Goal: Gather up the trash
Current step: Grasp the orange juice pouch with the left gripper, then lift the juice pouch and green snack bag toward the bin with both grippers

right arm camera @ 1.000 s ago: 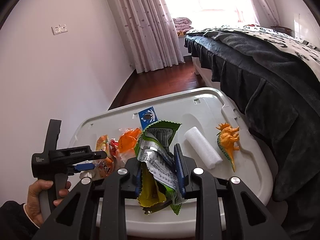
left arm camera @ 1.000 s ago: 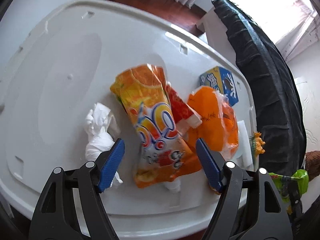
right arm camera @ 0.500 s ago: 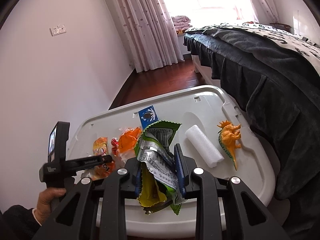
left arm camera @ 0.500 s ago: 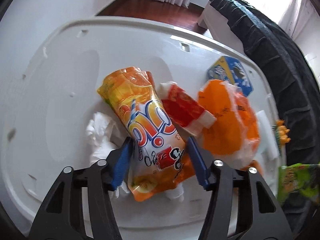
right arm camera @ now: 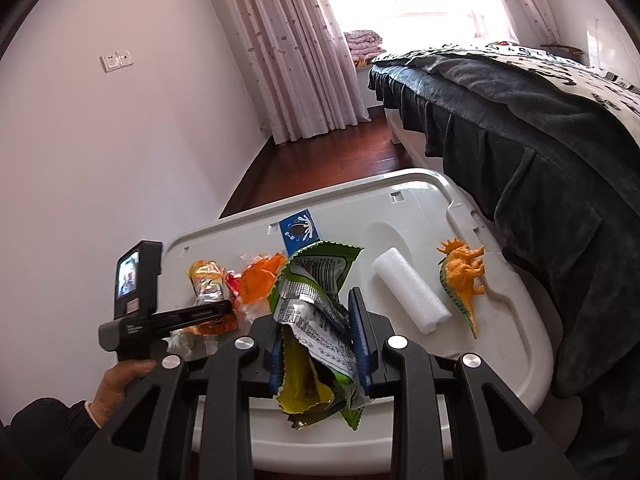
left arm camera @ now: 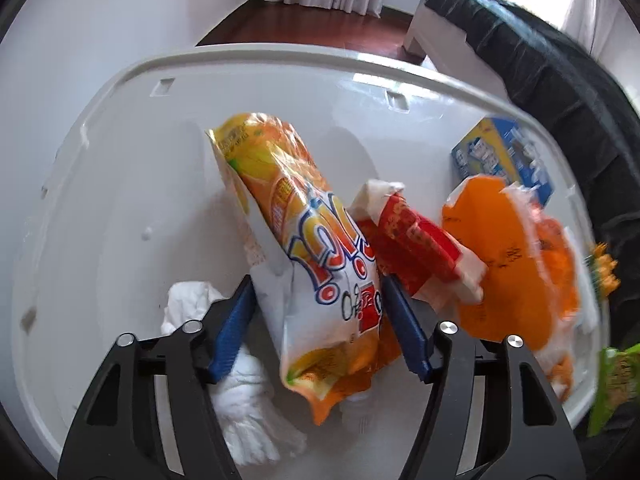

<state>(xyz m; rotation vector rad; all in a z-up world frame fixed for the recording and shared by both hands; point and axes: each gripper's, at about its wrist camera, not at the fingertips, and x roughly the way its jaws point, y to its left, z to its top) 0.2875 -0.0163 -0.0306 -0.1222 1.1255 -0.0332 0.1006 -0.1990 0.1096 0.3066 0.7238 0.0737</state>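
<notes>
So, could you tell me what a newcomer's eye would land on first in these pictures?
Probably the big orange-and-yellow snack bag standing between the left gripper's blue fingers on the white plastic bin lid. Next, the crumpled green foil wrapper clamped in the right gripper, and the orange toy dinosaur near the lid's right edge.

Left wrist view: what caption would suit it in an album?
Left gripper closed around an orange snack bag on a white bin lid, amid crumpled tissue and wrappers.
</notes>
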